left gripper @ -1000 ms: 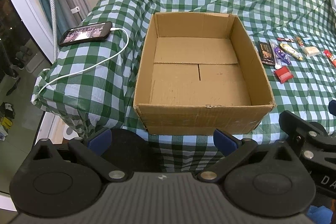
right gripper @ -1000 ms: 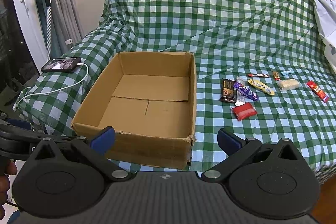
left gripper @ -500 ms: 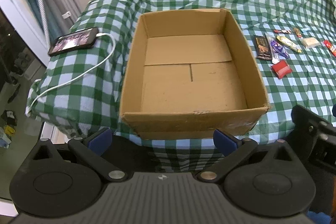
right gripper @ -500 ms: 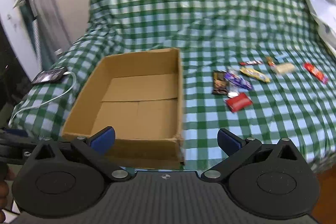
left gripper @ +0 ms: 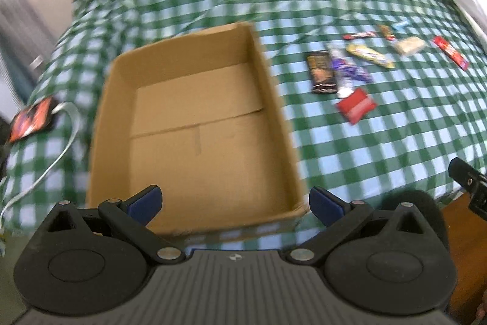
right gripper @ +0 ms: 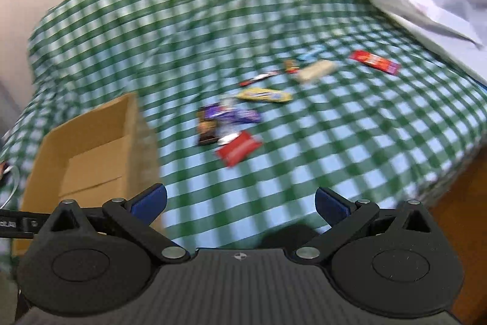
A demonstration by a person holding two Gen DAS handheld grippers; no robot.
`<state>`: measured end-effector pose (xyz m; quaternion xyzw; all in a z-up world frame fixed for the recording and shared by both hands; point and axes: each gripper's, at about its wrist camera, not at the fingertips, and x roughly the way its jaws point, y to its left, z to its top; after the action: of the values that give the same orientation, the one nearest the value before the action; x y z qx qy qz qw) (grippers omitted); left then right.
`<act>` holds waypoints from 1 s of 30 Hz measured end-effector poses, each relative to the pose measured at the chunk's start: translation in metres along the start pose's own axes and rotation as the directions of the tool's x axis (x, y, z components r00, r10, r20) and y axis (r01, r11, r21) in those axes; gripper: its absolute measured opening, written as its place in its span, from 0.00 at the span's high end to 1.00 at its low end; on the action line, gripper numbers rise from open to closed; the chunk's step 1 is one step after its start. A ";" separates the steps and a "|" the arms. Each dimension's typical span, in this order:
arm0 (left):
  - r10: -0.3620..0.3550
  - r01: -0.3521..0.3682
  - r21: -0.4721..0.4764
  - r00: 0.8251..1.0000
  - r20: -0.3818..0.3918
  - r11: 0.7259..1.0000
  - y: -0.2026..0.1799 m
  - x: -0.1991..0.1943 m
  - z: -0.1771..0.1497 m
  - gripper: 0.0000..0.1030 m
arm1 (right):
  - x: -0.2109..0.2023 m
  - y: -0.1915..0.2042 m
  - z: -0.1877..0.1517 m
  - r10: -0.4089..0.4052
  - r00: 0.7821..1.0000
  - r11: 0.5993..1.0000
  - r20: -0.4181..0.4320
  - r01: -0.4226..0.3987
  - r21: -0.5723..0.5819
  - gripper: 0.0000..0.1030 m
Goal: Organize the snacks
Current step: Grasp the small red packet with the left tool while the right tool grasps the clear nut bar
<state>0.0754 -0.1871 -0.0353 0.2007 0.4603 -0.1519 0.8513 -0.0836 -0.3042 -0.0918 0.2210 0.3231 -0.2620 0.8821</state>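
Both my left claw and right claw gape empty; the cardboard box, centre frame, awaits snacks.

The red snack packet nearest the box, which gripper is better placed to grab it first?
Probably right. The right gripper, open, faces the red snack packet almost head-on, while the left gripper, open too, looks into the cardboard box.
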 end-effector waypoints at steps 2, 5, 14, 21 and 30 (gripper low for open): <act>-0.033 0.034 0.038 0.999 -0.020 0.999 -0.022 0.011 0.014 0.00 | 0.009 -0.024 0.006 -0.045 0.999 0.998 0.002 0.044 0.037 0.00; -0.113 0.118 0.083 0.992 -0.060 0.990 -0.053 0.032 0.033 0.00 | 0.027 -0.058 0.019 -0.108 0.994 0.991 0.002 0.108 0.083 0.00; -0.173 0.200 0.174 0.972 -0.162 0.964 -0.142 0.139 0.091 0.00 | 0.117 -0.159 0.092 -0.232 0.972 0.965 0.044 0.224 0.133 0.00; -0.151 0.215 0.195 0.942 -0.299 0.957 -0.179 0.234 0.117 0.00 | 0.240 -0.188 0.157 -0.131 0.991 0.962 -0.031 0.134 0.240 0.00; -0.171 0.246 0.190 0.925 -0.340 0.951 -0.192 0.292 0.130 0.04 | 0.385 -0.160 0.210 -0.139 0.986 0.964 -0.091 0.156 0.215 0.00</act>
<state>0.2391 -0.4394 -0.2566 0.2690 0.5900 -0.2597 0.7156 0.1669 -0.6672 -0.2451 0.3028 0.3406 -0.3528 0.8172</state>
